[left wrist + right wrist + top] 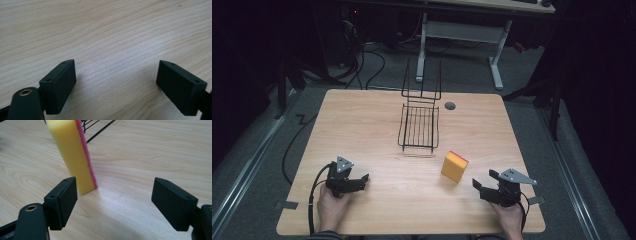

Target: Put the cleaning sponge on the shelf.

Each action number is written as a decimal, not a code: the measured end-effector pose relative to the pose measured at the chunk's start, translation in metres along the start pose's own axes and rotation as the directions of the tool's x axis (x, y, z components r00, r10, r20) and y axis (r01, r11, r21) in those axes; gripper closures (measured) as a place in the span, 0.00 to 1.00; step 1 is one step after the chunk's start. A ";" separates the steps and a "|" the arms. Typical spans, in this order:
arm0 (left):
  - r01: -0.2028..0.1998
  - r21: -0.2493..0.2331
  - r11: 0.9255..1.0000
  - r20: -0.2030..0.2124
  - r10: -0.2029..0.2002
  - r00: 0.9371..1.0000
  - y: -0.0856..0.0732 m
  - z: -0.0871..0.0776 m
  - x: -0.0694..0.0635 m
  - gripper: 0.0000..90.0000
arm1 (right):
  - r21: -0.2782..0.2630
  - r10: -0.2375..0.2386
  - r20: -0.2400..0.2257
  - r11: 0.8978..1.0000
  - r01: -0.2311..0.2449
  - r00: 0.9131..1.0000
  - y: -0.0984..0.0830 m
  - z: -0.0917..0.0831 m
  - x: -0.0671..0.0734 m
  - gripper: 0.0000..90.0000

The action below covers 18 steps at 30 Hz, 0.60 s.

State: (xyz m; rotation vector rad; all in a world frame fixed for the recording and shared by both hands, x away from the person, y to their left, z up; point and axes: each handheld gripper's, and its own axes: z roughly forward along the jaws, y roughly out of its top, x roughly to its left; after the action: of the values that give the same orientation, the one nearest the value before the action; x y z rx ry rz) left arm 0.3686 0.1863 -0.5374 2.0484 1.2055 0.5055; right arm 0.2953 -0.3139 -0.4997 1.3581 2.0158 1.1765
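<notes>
Light wooden table [377, 125] carries a black wire rack [419, 127] toward its far edge, and a yellow sponge block with pink scouring face [454, 166] upright nearer the front right corner. Right tool [484, 190], jaws spread, sits just beside the sponge; left tool [362, 181], also spread, rests near the front left edge. Best approach: centre the sponge between the right jaws, then close gently across its broad faces to avoid toppling.

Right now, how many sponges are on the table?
1. The yellow sponge with a pink layer stands on edge on the table, between the wire rack and the right gripper.

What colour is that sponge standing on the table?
Yellow sponge with a pink edge layer, clearest in the right gripper view.
</notes>
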 end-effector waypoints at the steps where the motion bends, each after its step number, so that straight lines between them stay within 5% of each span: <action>1: 0.000 0.000 1.000 0.000 0.000 1.000 0.000 0.000 0.000 0.19 | -0.002 -0.002 -0.009 1.000 0.002 1.000 0.000 0.000 0.001 0.23; 18: 0.000 0.000 1.000 0.000 0.000 1.000 0.000 0.000 0.000 0.19 | -0.013 -0.061 -0.067 0.998 0.061 0.996 0.010 0.006 0.019 0.23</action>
State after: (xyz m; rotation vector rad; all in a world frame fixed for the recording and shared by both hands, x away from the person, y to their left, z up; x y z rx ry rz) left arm 0.3686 0.1863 -0.5374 2.0484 1.2055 0.5055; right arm 0.2970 -0.2924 -0.4932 1.2582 2.0787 1.2195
